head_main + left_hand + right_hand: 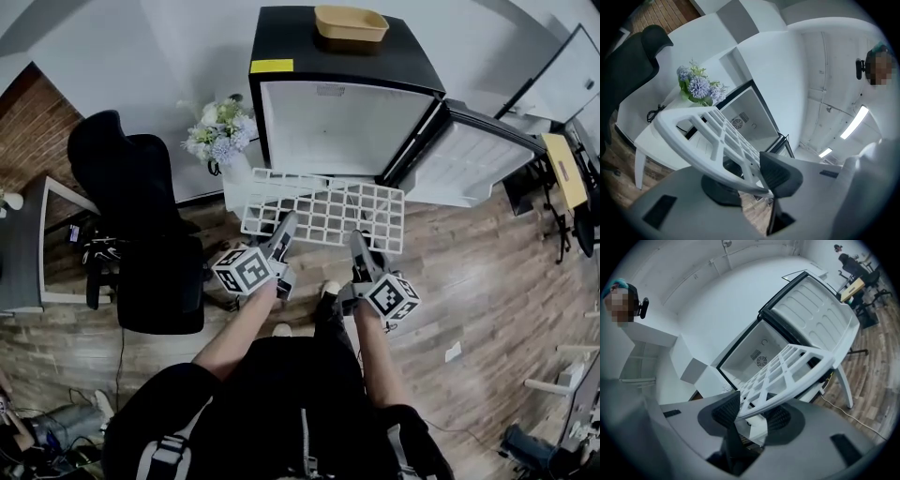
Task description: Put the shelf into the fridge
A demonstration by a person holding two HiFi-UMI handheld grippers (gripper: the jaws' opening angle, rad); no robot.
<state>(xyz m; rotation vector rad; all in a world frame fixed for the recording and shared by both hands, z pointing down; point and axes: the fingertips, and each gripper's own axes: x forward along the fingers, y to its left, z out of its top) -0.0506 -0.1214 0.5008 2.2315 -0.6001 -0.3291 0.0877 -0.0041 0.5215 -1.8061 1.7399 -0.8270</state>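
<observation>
While both tools grip the near edge of the shelf (323,211), the step in hand looks like the carry up to the fridge (281,37), with insertion not yet begun. Left gripper (284,228) has its jaws closed onto the shelf's near rim toward the left corner; right gripper (359,244) is clamped the same way toward the right. Each gripper view shows the white grid bar pinched between the pads. Shelf hangs in the air, roughly level, just before the open cavity, far edge toward it and not yet inside. Door (469,164) stands swung wide to the right. Cavity looks bare and white, with a round vent on the back wall; side ledges for the shelf cannot be made out. Judgement: the next move calls for squaring the shelf with the opening, bringing it to ledge height, then sliding it straight in with both grips kept even so it does not rack or jam. Obstacles: a white table (234,194) with flowers (217,131) sits just left of the fridge, near the shelf's left corner, and could be clipped; the door's inner face is near the right corner. Black chair (131,216) stands further left, apart from the path. Tan basket (351,22) rests on the fridge top, out of the way.
</observation>
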